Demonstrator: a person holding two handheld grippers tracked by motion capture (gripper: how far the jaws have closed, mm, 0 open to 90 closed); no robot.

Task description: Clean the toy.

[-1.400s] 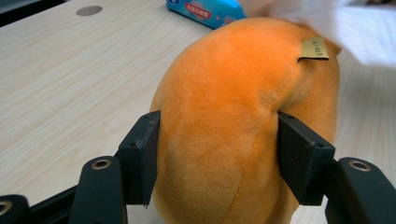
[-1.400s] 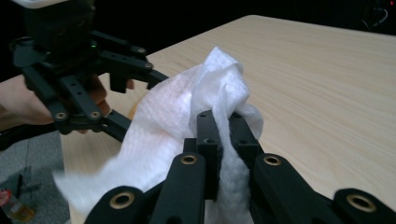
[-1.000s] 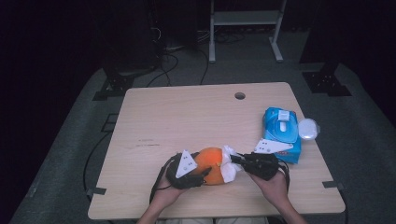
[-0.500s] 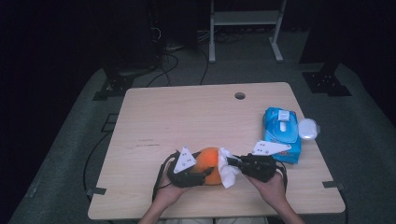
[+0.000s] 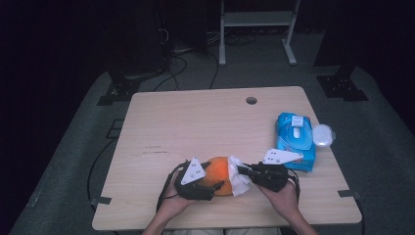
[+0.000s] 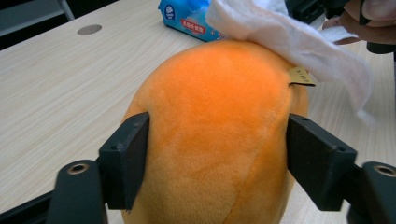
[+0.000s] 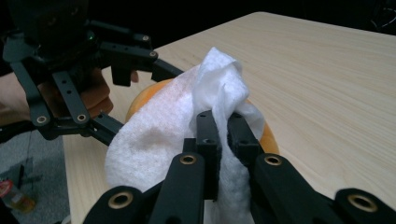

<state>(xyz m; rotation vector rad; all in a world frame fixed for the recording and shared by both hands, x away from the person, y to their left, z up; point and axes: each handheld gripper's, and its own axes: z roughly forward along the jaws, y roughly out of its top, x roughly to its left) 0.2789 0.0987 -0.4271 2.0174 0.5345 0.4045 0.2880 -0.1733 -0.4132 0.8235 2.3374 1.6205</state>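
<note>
Toy: orange plush ball sits at the tabletop's 6 o'clock edge.
Left claw: clamped on both flanks; you keep it steady.
Right claw: pinched tight on the white wipe; drag it flat over the top, light pressure.

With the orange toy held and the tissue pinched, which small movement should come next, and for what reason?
Probably a short wiping stroke: draw the right gripper and its white wet tissue across the top of the round orange plush toy. The left gripper clamps the toy on both sides, so it seems steady, and the tissue already lies draped over the toy's upper side.
</note>
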